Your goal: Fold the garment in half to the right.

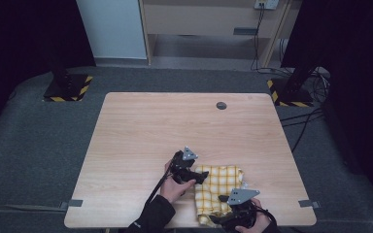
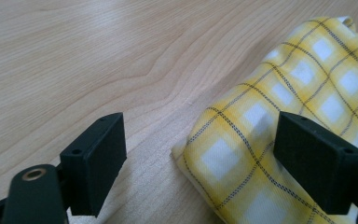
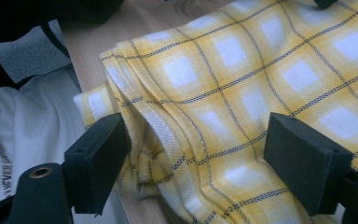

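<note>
Both sets of fingers stand released: my right gripper [image 3: 196,158] straddles the folded edge of the yellow checked cloth [image 1: 218,187] at the table's [image 1: 141,131] near rim, my left gripper [image 2: 200,158] its far corner. Folding looks nearly finished; only squaring remains. No containers.

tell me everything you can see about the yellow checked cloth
The cloth is a soft woven fabric, yellow with white squares and thin dark lines. It lies folded in several layers near the front edge of the wooden table, its stacked edges loose and slightly rumpled at one side. The left gripper stands open around one corner; the right gripper stands open around the layered edge. Neither pinches it.
</note>
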`<act>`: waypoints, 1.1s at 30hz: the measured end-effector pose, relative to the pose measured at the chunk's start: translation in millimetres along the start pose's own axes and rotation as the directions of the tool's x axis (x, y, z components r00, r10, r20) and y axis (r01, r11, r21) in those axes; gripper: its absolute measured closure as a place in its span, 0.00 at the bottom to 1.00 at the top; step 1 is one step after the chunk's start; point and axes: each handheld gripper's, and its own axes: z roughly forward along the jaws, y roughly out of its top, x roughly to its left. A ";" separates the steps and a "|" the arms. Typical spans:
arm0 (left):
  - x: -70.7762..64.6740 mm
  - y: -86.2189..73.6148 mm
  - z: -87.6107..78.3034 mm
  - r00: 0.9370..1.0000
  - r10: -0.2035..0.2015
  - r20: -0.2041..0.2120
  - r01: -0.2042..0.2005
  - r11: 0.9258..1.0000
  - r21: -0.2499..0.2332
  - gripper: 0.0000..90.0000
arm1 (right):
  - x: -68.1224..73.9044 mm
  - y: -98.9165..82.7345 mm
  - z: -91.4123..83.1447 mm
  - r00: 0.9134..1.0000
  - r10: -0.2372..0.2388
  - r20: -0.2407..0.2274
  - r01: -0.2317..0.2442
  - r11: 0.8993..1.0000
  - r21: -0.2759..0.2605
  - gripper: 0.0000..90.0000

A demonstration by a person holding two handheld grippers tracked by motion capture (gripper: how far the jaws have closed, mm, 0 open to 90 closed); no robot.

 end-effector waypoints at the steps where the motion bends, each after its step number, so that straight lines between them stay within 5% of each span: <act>1: 2.5 -0.9 3.0 1.000 -0.012 0.012 0.012 1.000 0.003 0.16 | 0.0 -0.6 0.7 1.000 -0.007 0.002 0.007 1.000 0.000 0.24; 5: 6.5 -2.0 5.7 0.999 -0.038 0.028 0.037 0.999 0.012 0.14 | -0.4 -2.9 1.4 1.000 -0.017 -0.001 0.017 1.000 -0.014 0.24; 11: -1.0 0.2 -4.5 1.000 0.004 0.003 -0.004 1.000 -0.012 0.17 | -2.6 0.6 -5.1 1.000 0.007 -0.026 -0.008 0.999 -0.040 0.21; 14: -3.9 0.3 -14.6 0.999 -0.009 0.035 0.010 0.999 -0.036 0.17 | -4.8 5.3 -14.3 0.999 0.021 -0.030 -0.024 0.997 -0.074 0.20; 19: -15.2 -8.6 -37.2 0.997 0.006 0.082 -0.001 0.997 -0.072 0.17 | -22.4 16.8 -42.3 0.996 0.075 0.038 -0.068 0.982 -0.177 0.18; 23: -26.2 -20.7 -44.7 0.994 0.023 0.111 -0.015 0.998 -0.069 0.17 | -41.8 21.1 -42.0 0.987 0.120 0.110 -0.096 0.975 -0.198 0.18; 33: -42.7 -44.4 -42.9 0.991 0.071 0.117 -0.067 0.997 -0.034 0.17 | -71.9 19.2 -12.9 0.972 0.147 0.184 -0.130 0.986 -0.101 0.21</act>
